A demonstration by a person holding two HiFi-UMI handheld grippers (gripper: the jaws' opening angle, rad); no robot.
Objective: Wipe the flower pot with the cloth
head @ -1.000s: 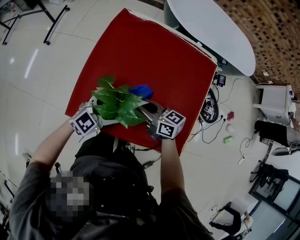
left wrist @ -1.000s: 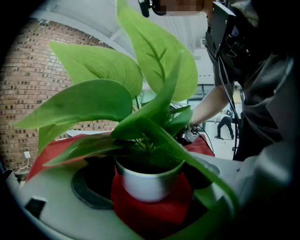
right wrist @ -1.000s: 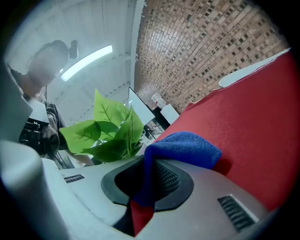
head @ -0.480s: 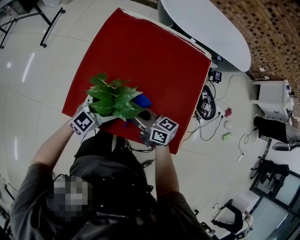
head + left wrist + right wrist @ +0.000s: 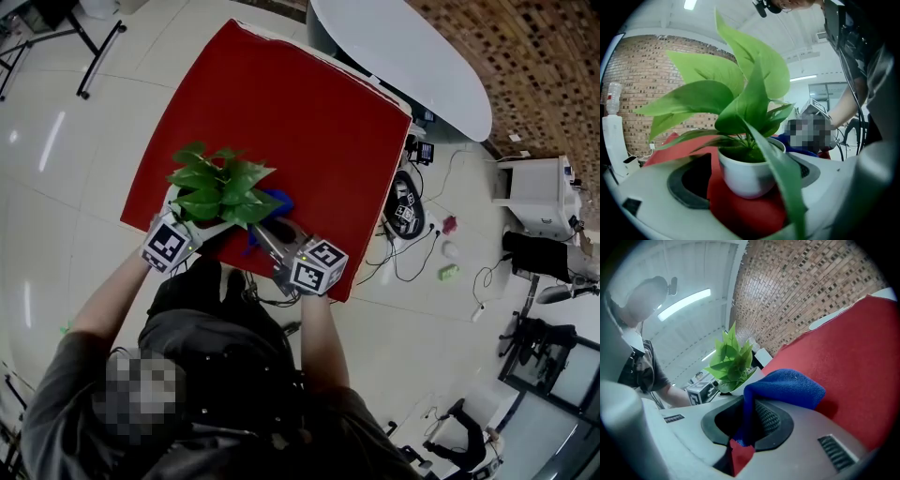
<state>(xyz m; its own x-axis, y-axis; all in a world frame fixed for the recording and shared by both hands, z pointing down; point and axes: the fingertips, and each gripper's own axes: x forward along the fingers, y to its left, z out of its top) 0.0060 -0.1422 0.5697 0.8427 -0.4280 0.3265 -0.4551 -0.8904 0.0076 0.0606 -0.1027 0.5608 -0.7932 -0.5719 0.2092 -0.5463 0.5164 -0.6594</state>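
Beside the flower pot [image 5: 745,176], the cloth [image 5: 785,387] came closer.

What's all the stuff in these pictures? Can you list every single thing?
table: one, red top, middle of the head view
flower pot: one, white, near the table's front edge
plant: one, green leaves, growing in the flower pot
cloth: one, blue, beside the flower pot
oval table: one, white, beyond the red one
cabinet: one, white, on the floor at far right
cables: a tangle, black, on the floor right of the red table
person: one, dark shirt, bottom of the head view
left hand-held gripper: one, white, jaws apart around the flower pot
right hand-held gripper: one, grey, pinching the cloth
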